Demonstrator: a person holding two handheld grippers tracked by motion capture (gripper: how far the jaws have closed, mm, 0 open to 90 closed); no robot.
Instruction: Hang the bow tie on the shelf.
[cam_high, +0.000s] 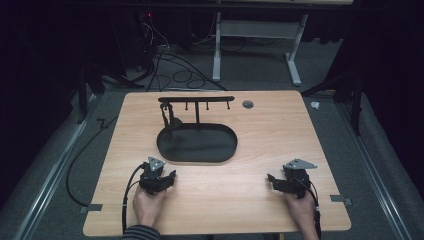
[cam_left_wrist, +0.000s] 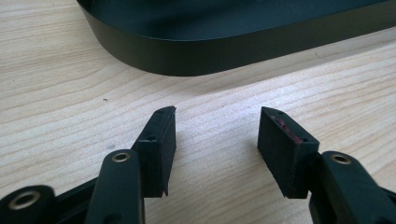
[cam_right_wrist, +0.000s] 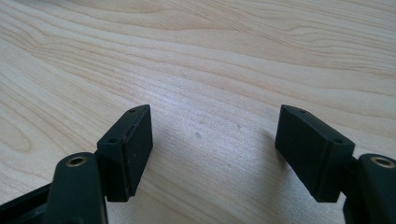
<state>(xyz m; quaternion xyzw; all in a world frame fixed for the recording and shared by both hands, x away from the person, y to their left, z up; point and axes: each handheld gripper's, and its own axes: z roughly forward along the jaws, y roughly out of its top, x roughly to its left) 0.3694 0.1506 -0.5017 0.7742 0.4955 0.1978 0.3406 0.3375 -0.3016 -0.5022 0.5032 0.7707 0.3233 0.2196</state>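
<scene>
A black oval tray lies on the wooden table, left of centre. At its back stands a black rack, a crossbar with several hooks. A dark chain-like item hangs from the leftmost hook down to the tray. My left gripper rests on the table just before the tray's front left corner, open with nothing between its jaws. In the left gripper view, that gripper faces the tray's wall a short way off. My right gripper sits at the front right, open over bare wood.
A small grey round cap is set in the table right of the rack. Metal brackets clip onto the table's front side edges. Cables and a white desk frame lie on the floor beyond.
</scene>
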